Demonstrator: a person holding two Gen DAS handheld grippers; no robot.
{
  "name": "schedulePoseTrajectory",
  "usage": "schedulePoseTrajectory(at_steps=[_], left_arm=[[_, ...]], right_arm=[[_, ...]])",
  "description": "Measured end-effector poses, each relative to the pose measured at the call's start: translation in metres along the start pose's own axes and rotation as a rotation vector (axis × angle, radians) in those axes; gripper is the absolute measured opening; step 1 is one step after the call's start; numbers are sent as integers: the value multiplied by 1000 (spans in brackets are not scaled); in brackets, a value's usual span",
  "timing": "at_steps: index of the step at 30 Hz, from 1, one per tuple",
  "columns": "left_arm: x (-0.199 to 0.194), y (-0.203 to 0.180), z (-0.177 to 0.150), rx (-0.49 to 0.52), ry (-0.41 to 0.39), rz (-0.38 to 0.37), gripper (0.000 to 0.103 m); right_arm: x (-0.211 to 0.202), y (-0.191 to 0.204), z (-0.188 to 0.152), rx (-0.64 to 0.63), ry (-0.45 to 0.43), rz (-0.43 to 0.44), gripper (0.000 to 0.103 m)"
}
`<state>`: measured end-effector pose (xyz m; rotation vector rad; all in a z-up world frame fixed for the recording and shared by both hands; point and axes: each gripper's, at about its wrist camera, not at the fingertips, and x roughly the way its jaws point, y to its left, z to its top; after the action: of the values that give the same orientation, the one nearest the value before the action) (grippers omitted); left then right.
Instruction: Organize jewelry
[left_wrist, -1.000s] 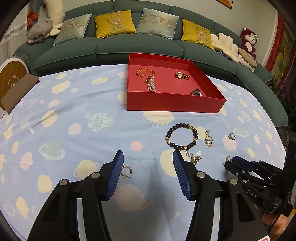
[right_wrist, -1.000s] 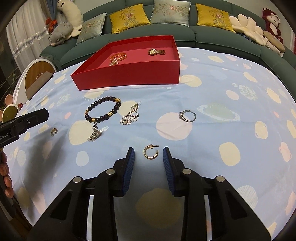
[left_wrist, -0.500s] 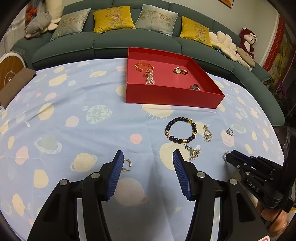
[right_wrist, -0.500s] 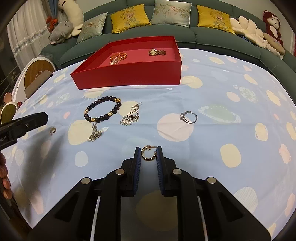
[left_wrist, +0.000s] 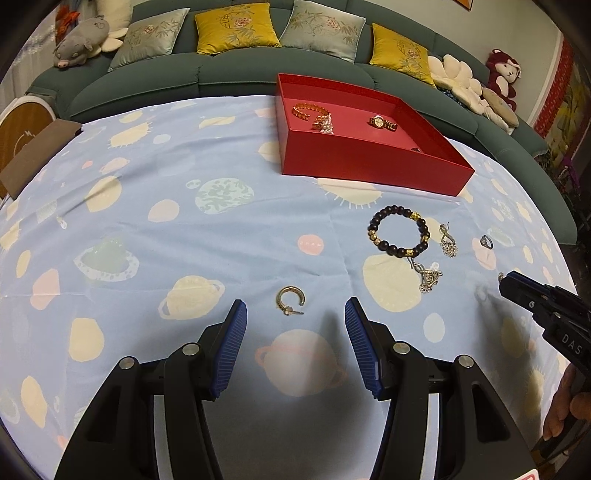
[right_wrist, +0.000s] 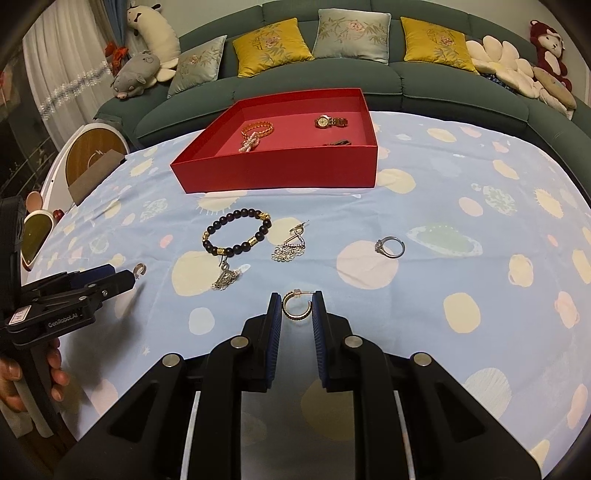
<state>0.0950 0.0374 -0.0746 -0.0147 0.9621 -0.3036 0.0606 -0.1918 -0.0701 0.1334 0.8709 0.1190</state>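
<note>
Right claw (right_wrist: 297, 308) has just closed onto one hoop earring (right_wrist: 296, 305), left claw (left_wrist: 293, 319) gapes over the other hoop (left_wrist: 290, 301), so next both go to the red box (right_wrist: 280, 171).

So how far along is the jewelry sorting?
Done: a gold chain bracelet and gold watch lie in the red box. In hand: the right gripper grips one gold hoop earring. Left: the dark beaded bracelet, silver ring, other hoop.

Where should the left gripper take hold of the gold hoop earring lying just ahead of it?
Across the curved band of the hoop earring, coming down from above, one jaw either side. It lies flat on the cloth, and the thin post at its near end would likely slip.
</note>
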Motion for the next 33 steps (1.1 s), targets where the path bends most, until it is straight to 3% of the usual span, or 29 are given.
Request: schedulePoseTrajectory(at_steps=[3, 5, 9, 13, 26, 33], left_arm=[[6, 0, 2, -4, -2, -3, 49], [11, 0, 2, 4, -3, 8, 39], [15, -5, 0, 50, -37, 57, 30], [16, -6, 0, 70, -44, 69, 14], [4, -8, 4, 58, -65, 48, 14], [-23, -23, 31, 49, -118, -7, 14]], right_arm=[[0, 1, 0, -1, -1, 1, 16], [0, 0, 0, 2, -1, -1, 16], [-1, -4, 0, 15, -1, -2, 16], [-2, -4, 0, 18, -4, -4, 16], [-5, -7, 3, 25, -15, -4, 16], [-15, -8, 20, 38, -59, 5, 16]])
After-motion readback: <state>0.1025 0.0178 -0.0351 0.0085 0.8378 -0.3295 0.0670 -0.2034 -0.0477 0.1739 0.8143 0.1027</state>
